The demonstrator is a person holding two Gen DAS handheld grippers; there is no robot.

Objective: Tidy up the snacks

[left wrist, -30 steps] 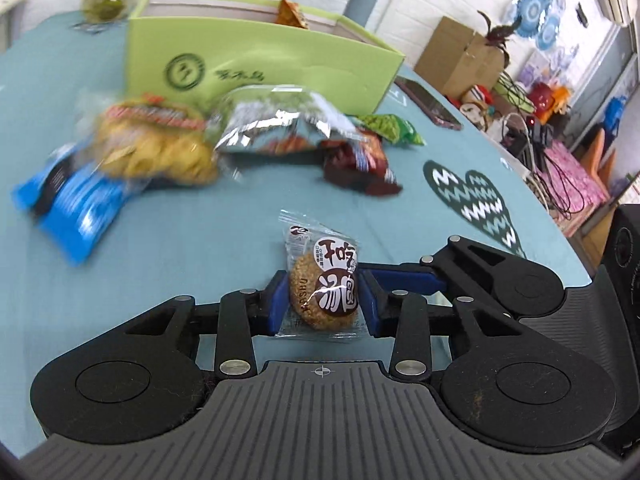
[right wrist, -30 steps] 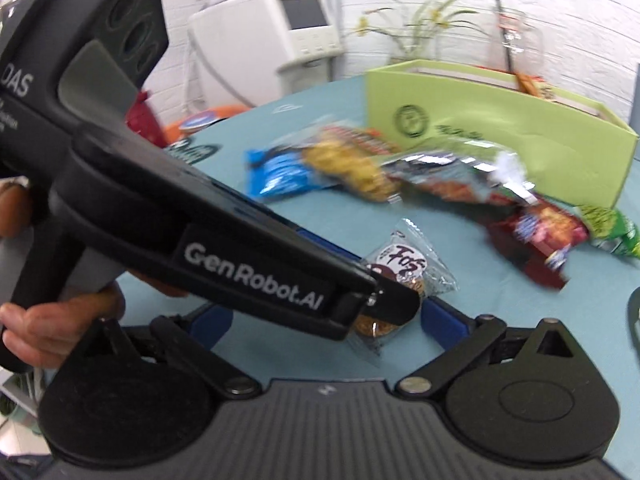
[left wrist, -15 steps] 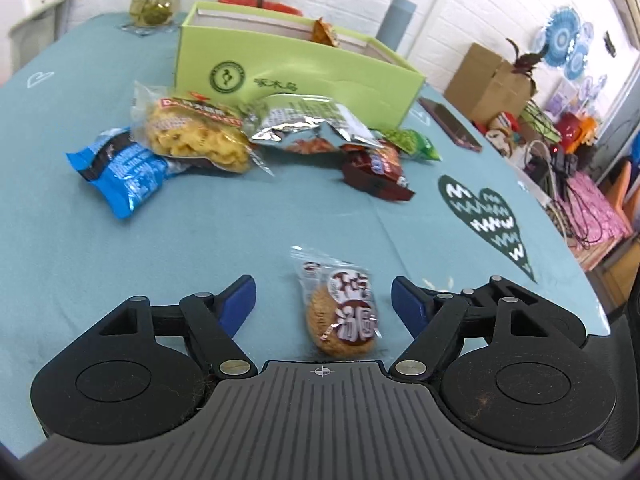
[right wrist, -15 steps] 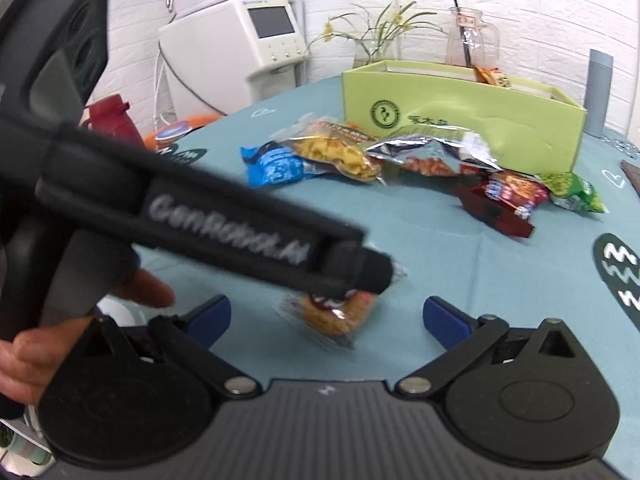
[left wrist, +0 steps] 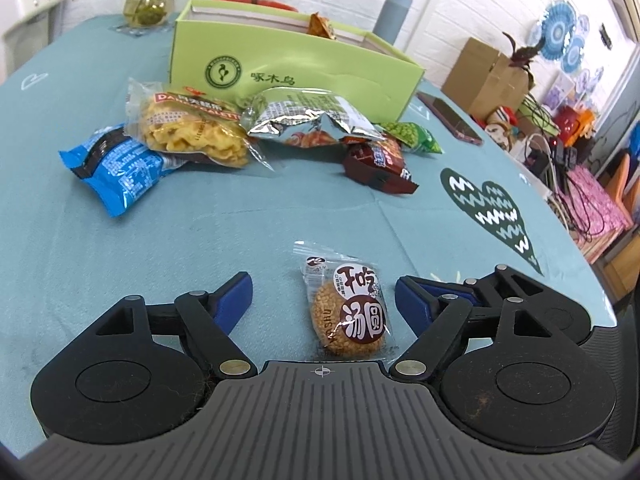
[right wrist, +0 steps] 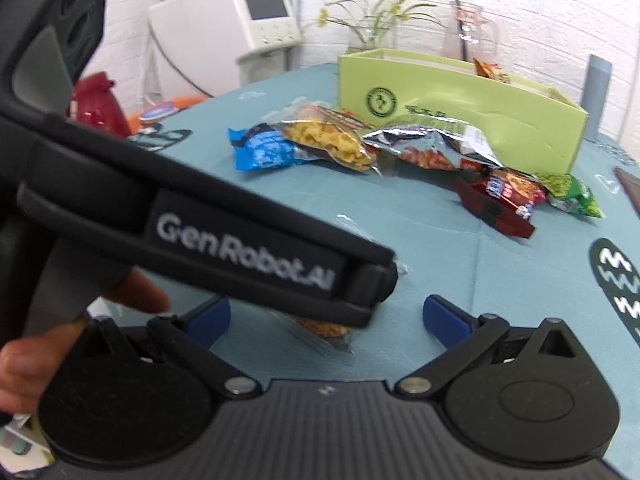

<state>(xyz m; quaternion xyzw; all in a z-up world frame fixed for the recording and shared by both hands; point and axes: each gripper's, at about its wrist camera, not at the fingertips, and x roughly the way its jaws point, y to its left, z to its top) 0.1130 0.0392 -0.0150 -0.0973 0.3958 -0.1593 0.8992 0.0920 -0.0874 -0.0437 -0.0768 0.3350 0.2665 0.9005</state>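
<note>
While the left claw [left wrist: 323,294] is opening, its blue pads stand apart on both sides of the small cookie packet [left wrist: 347,311] and do not touch it; the packet lies flat on the teal counter [left wrist: 280,216]. The right claw [right wrist: 326,314] is spread wide too, with nothing pinched, and the body of the left tool crosses in front of it. Farther back lie a blue packet [left wrist: 116,164], a yellow chips bag [left wrist: 188,128], a silver bag [left wrist: 308,120], a dark red packet [left wrist: 378,164] and a green packet [left wrist: 412,138], near the green box [left wrist: 288,68].
</note>
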